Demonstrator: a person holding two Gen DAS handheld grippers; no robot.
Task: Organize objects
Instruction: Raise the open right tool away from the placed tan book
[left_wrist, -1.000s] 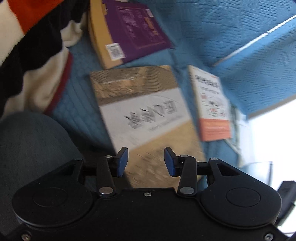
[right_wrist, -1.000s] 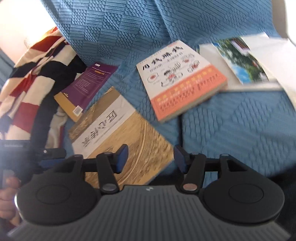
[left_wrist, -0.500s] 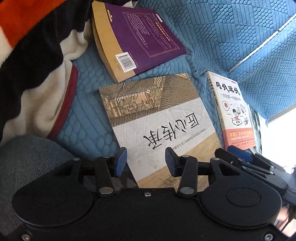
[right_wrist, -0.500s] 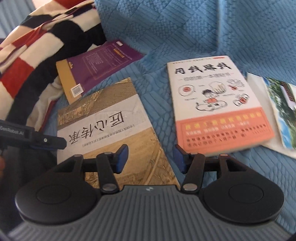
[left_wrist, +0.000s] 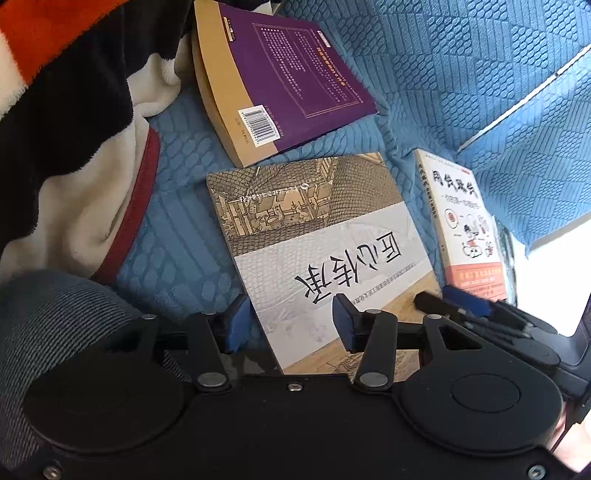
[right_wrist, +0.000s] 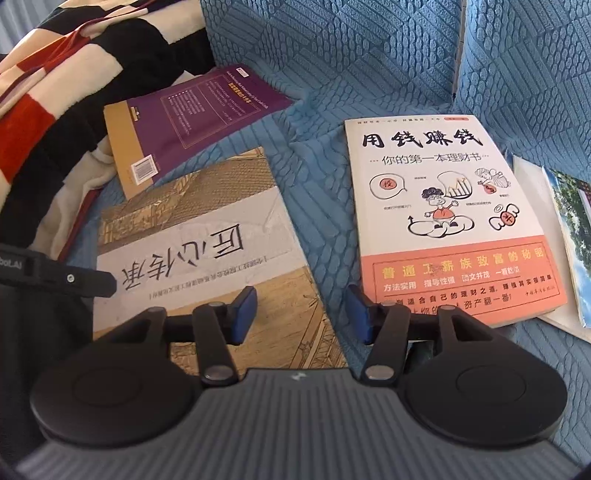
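Books lie loose on the sofa (right_wrist: 369, 48); both hand-held grippers, left (left_wrist: 291, 323) and right (right_wrist: 301, 314), hover half-open and empty, the left's jaws just widening. Straddle the tan book's (left_wrist: 317, 236) near edge squarely before closing.

Both cameras sit just behind their own fingers and look steeply down, close over a blue cover (right_wrist: 303, 48). The left wrist view faces the tan book (left_wrist: 317, 251) from its near-left corner, with the purple book (left_wrist: 288, 81) beyond. The right wrist view looks from further right, centred between the tan book (right_wrist: 199, 254) and the orange book (right_wrist: 450, 218). Both views share all three books and the blanket (left_wrist: 66, 110); the orange book's far side in the left view is probably washed out by glare.
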